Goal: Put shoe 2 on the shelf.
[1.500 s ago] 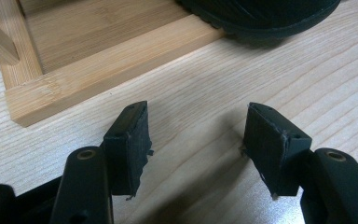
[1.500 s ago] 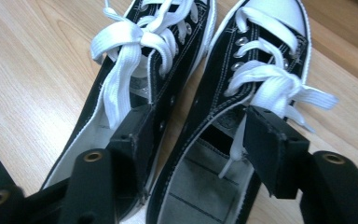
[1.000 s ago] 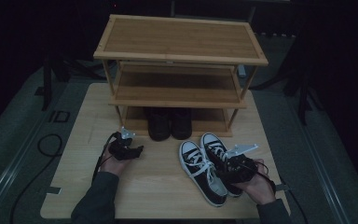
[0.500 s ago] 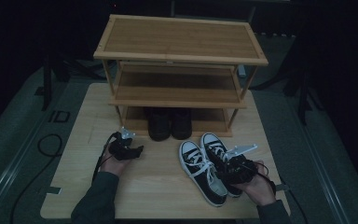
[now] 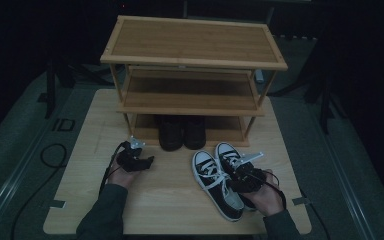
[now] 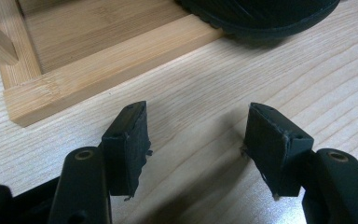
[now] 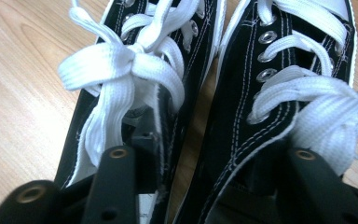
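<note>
Both grippers are low over the wooden table [image 5: 80, 200], each in one of the person's hands. On the person's right, the right gripper [image 5: 240, 176] sits on top of a pair of black sneakers [image 5: 220, 175] with white laces, which lie side by side on the table just in front of the bamboo shoe rack [image 5: 192, 60], toes towards the rack. Its jaws have just been closing. In the right gripper view one jaw reaches down inside the left sneaker [image 7: 135, 116], under the bow of the lace, and the other goes into the right sneaker [image 7: 279, 93], so the two inner walls of the pair lie between the jaws. They look pinched together, though it is too dim down in there for me to swear the pads are pressing hard.

Over on the other side, the left gripper [image 5: 142, 162] rests by the front left corner of the rack with its jaws standing wide apart and nothing between them but bare table. Its own view shows the rack's bottom rail [image 6: 102, 65] close ahead. A pair of dark shoes [image 5: 182, 132] stands on the rack's lowest shelf, toes poking out at the front, near the sneakers but not touching them.
</note>
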{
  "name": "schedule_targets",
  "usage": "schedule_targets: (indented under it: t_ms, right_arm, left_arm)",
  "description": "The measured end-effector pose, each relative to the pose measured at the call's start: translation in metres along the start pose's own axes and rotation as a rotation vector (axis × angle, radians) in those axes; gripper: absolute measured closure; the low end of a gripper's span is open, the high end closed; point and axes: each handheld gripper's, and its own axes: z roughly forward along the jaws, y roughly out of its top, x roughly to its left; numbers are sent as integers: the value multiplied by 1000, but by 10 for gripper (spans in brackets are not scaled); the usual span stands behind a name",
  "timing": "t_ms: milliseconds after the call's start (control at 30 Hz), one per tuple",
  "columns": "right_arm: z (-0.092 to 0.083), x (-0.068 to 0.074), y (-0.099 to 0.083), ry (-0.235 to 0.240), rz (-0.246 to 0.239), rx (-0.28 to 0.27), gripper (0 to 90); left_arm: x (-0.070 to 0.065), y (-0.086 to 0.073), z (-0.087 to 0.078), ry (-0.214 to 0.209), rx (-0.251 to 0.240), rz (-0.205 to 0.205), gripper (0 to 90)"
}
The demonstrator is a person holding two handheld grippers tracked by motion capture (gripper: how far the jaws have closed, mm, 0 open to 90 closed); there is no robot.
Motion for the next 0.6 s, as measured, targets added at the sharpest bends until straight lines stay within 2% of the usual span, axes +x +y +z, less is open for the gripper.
schedule_targets:
  t_ms: [167, 433, 600]
  right_arm:
    - [1, 2, -1, 4, -4, -10, 669]
    - [3, 1, -2, 2, 20, -17, 641]
    - [9, 5, 0, -32, -13, 22, 624]
  left_arm:
    - [0, 0, 0, 0, 0, 0, 397]
    - [0, 0, 0, 1, -1, -1, 395]
    - [0, 0, 0, 0, -1, 0, 395]
